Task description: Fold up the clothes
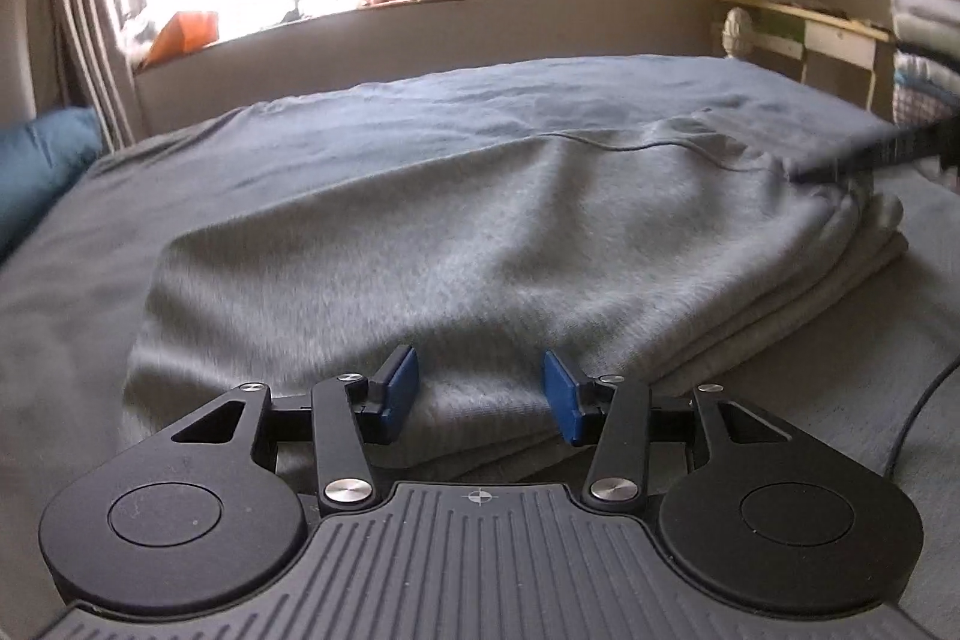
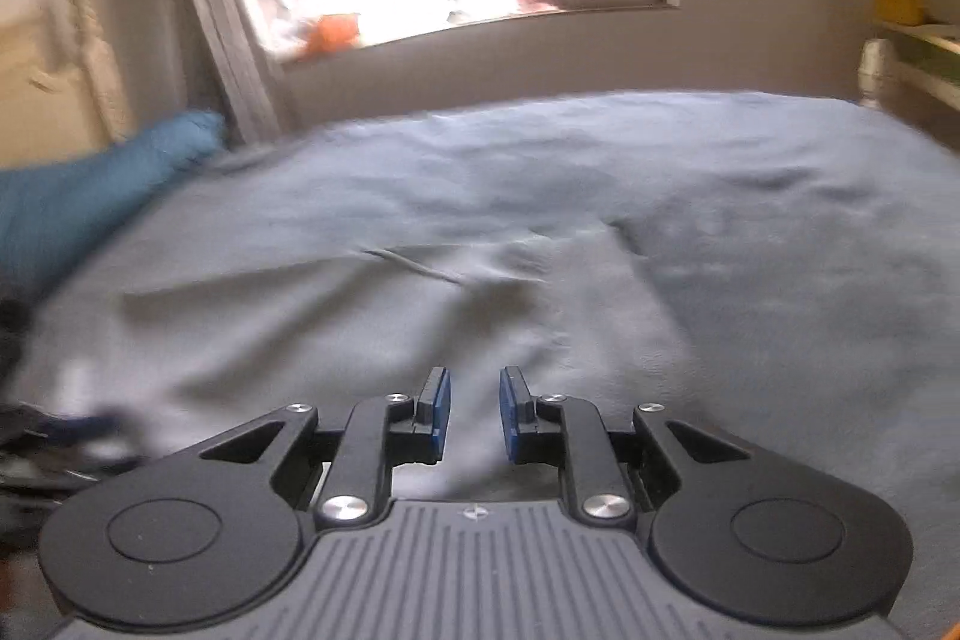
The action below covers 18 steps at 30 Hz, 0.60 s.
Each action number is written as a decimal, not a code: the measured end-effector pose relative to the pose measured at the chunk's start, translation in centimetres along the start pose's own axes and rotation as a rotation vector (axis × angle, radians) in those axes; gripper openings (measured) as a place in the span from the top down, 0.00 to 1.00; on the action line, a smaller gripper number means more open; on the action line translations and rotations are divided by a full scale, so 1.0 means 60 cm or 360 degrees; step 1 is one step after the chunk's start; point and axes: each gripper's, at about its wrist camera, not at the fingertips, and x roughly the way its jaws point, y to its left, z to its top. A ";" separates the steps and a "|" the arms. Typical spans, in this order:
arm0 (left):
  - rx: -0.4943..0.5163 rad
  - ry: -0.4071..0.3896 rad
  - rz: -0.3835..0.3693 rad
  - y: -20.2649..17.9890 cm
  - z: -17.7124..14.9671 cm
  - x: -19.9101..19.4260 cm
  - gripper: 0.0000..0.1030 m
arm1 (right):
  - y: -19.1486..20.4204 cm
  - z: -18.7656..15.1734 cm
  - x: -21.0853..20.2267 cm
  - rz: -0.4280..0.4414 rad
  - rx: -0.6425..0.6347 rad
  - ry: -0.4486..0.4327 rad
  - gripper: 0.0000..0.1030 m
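Garment: grey sweatshirt (image 1: 456,232) lying folded in layers on the blue-grey bed cover (image 1: 420,100), folded edges stacked at its right side.
Left gripper (image 1: 479,388): hovering at the near hem, blue pads spread apart, pinching nothing.
Right gripper (image 2: 474,409): pads standing a narrow gap apart over grey cloth, gripping nothing.
Surroundings: teal pillow (image 2: 90,196) resting left; stacked laundry (image 1: 927,46) sitting right.

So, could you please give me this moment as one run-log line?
garment: grey sweatshirt folded on bed | left gripper: open, over near edge | right gripper: open, empty
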 end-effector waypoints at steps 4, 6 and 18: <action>0.0043 -0.0011 0.0027 -0.009 -0.009 -0.007 0.55 | 0.012 -0.016 0.007 -0.0022 -0.0126 -0.0010 0.81; 0.0049 -0.0016 0.0034 -0.010 -0.011 -0.008 0.54 | 0.027 0.005 0.001 -0.0013 -0.0103 -0.0028 0.81; -0.0006 -0.0012 0.0082 -0.009 -0.010 -0.008 0.42 | 0.151 0.100 0.104 0.0314 -0.0305 0.0096 0.81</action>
